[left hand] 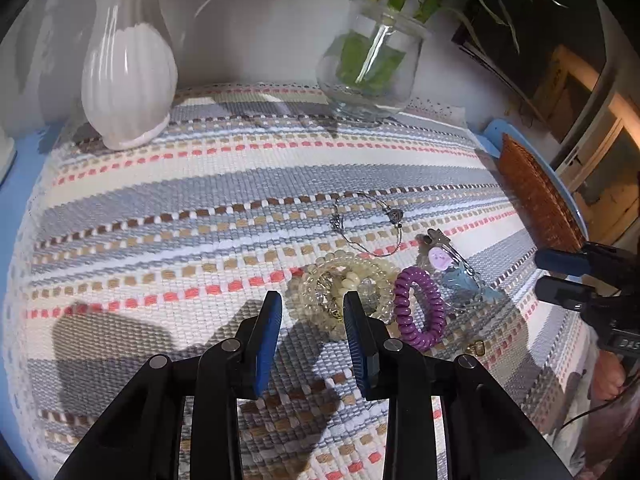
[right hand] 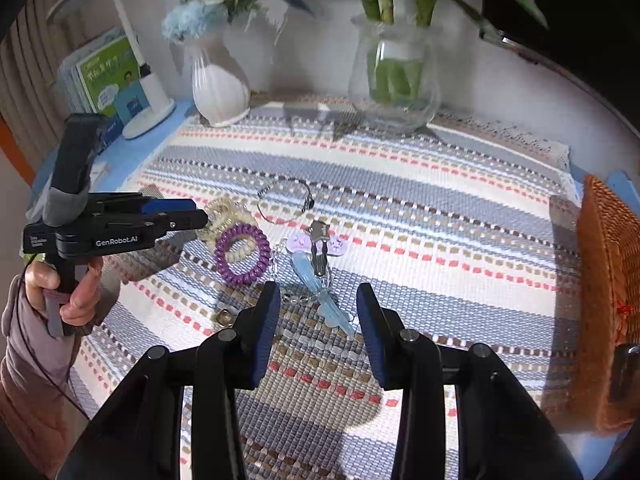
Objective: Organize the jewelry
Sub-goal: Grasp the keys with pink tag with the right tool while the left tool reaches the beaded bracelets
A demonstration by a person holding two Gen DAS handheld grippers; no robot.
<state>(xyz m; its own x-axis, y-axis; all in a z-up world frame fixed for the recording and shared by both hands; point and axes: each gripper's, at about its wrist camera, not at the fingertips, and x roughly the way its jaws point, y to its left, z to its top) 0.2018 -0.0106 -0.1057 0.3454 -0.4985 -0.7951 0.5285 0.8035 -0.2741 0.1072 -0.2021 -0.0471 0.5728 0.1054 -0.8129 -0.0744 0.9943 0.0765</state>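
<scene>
Your left gripper (left hand: pixel 312 300) hangs above the striped mat (left hand: pixel 200 184) on the bench, jaws parted and empty, with the pale beaded bracelets (left hand: pixel 348 284) just beyond its tips. Beside those beads lies the purple coil hair tie (left hand: pixel 420 308), then the blue feather hair clip (right hand: pixel 320 292) and the little purple charms (right hand: pixel 316 244). A thin silver bracelet (right hand: pixel 286 200) rests farther back on the mat. Your right gripper (right hand: pixel 316 296) hovers over the feather clip, jaws spread and gripping nothing. The wicker basket (right hand: pixel 608 280) sits at the mat's right edge.
</scene>
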